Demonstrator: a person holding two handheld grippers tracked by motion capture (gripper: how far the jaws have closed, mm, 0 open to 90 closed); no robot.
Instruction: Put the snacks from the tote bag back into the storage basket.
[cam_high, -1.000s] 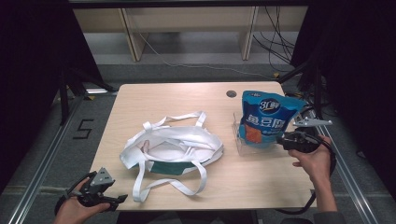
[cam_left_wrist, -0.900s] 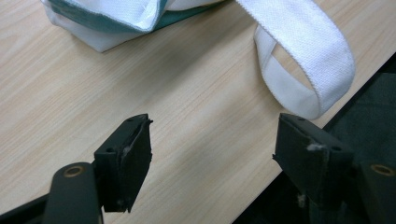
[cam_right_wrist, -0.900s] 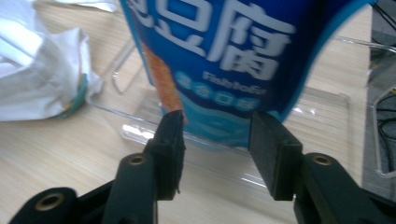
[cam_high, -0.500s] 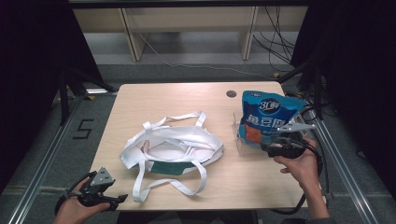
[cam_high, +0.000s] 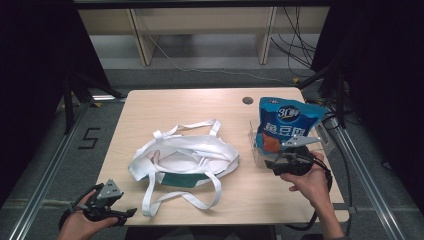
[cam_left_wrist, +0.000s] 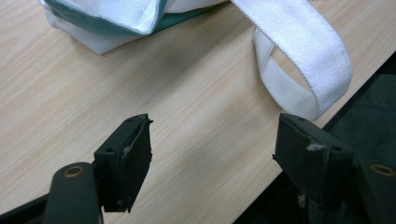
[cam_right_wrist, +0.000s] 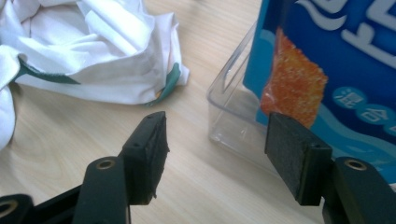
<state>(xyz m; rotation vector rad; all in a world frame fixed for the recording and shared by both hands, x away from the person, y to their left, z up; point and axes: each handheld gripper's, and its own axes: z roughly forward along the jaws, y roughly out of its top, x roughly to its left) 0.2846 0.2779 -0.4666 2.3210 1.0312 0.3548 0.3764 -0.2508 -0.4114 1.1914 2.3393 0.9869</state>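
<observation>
A white cloth tote bag with green trim lies crumpled at the table's middle, its straps trailing toward the front edge. A blue snack bag stands in a clear plastic bin at the right. My right gripper is open, its jaws just in front of the clear bin and the blue snack bag, touching neither. My left gripper is open at the table's front left corner, close to a loop of strap. The tote bag lies left of the right gripper.
The wooden table has a round cable hole at the back. Metal rails run along both sides on the floor. Cables hang past the table's right edge. Shelf legs stand behind the table.
My right gripper has moved left and slightly toward the front, from beside the snack bag to the front of the clear bin. The left gripper has stayed put.
</observation>
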